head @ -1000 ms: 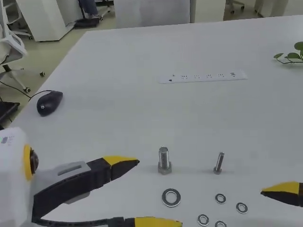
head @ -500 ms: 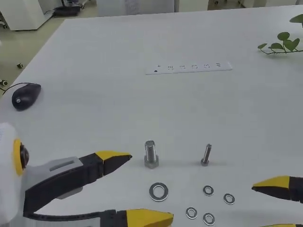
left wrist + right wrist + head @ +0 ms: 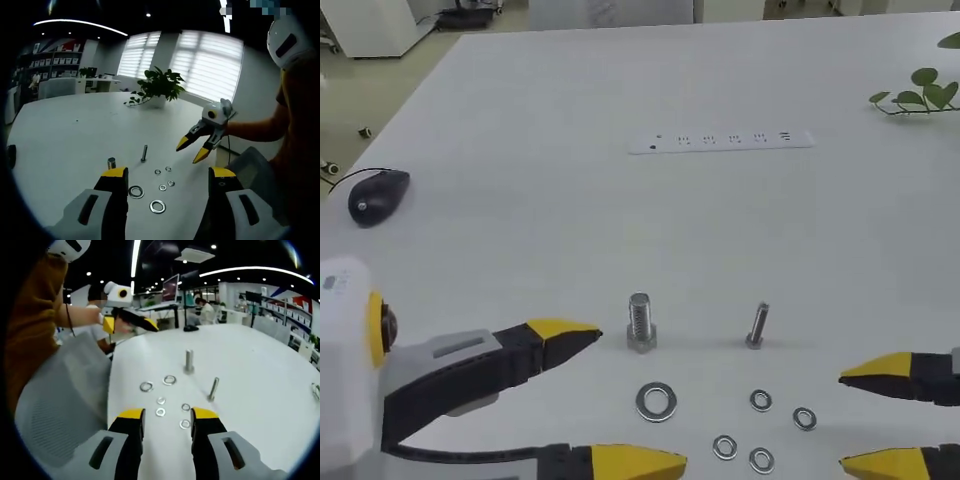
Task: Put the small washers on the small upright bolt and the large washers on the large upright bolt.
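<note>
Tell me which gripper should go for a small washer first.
Right, likely. The right gripper has its open jaws just beside the small washers, with the small bolt close behind them. The left gripper, also open, is over by a large washer and the large bolt.

In the head view the right gripper [image 3: 841,420] is cut off by the right and bottom edges, leaving little more than its yellow jaw tips in frame. The left gripper [image 3: 642,398] runs off the bottom-left corner. The plant [image 3: 918,92] is cropped at the right edge. Markings on the power strip [image 3: 722,142] are too small to read. In the left gripper view, a dark object [image 3: 9,156] at the margin is too cropped to identify.
</note>
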`<state>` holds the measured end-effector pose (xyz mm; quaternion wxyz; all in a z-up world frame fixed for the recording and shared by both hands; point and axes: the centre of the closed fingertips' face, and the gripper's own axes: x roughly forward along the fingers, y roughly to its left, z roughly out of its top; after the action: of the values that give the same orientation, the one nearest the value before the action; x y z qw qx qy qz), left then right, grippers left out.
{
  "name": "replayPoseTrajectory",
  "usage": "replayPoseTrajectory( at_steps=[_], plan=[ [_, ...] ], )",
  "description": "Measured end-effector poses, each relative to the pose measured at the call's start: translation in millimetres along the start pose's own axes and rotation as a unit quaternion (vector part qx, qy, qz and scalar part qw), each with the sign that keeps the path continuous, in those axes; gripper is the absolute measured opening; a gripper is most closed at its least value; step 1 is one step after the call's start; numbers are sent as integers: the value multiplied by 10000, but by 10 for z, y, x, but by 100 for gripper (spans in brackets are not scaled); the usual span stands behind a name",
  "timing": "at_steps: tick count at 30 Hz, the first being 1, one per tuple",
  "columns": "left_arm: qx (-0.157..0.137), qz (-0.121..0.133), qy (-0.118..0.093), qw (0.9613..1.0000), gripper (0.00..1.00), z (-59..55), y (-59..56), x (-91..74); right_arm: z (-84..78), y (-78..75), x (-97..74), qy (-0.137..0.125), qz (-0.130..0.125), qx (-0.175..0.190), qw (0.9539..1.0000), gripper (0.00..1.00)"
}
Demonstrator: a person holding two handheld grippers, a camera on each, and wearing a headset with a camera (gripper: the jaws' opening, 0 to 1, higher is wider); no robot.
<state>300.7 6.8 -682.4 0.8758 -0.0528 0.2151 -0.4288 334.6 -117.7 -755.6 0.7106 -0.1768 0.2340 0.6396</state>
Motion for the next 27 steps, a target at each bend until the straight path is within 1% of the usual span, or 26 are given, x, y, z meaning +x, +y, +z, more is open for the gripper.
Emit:
replayPoseTrajectory(
  at_steps=[1, 2, 3, 5, 6, 8, 9, 10, 11, 14, 17, 21, 27],
  plan=[
    [3, -1, -7, 10000, 64, -1, 1, -1, -30, -12, 35, 82, 36, -40, 10000, 37],
    [-15, -7, -22, 10000, 64, -2, -1, -2, -61, -29, 54, 167, 55, 6, 9998, 36],
    [-21, -6, -26, 10000, 64, -6, -1, -2, -76, -54, 87, 201, 91, -36, 9998, 35],
    [-34, 0, -3, 10000, 64, -22, 0, -1, -126, -92, 122, 362, 120, -86, 9992, 34],
    [-35, -7, 14, 10000, 64, -31, -4, 0, -187, -136, 142, 582, 107, -195, 9981, 33],
    [-38, -20, 31, 10000, 64, -37, -10, 0, -292, -141, 185, 939, 284, -325, 9946, 32],
    [-33, -29, 24, 10000, 64, -34, -13, 1, -332, -149, 200, 1081, 332, -354, 9930, 32],
    [-38, -38, 16, 10000, 64, -30, -16, 2, -358, -164, 223, 1197, 382, -499, 9908, 32],
    [-40, -37, 28, 10000, 64, -33, -13, 3, -354, -180, 238, 1226, 375, -596, 9900, 32],
    [-35, -36, 43, 10000, 64, -28, -5, 9, -340, -202, 272, 1333, 445, -643, 9880, 31],
    [-34, -53, 33, 10000, 64, -21, -5, 20, -360, -209, 304, 1509, 560, -841, 9834, 30],
    [-59, -86, 48, 9999, 64, -32, 1, 39, -369, -200, 325, 1592, 702, -881, 9808, 30],
    [-79, -121, 53, 9999, 64, -30, 34, 72, -419, -192, 295, 1712, 806, -893, 9779, 30]
  ],
)
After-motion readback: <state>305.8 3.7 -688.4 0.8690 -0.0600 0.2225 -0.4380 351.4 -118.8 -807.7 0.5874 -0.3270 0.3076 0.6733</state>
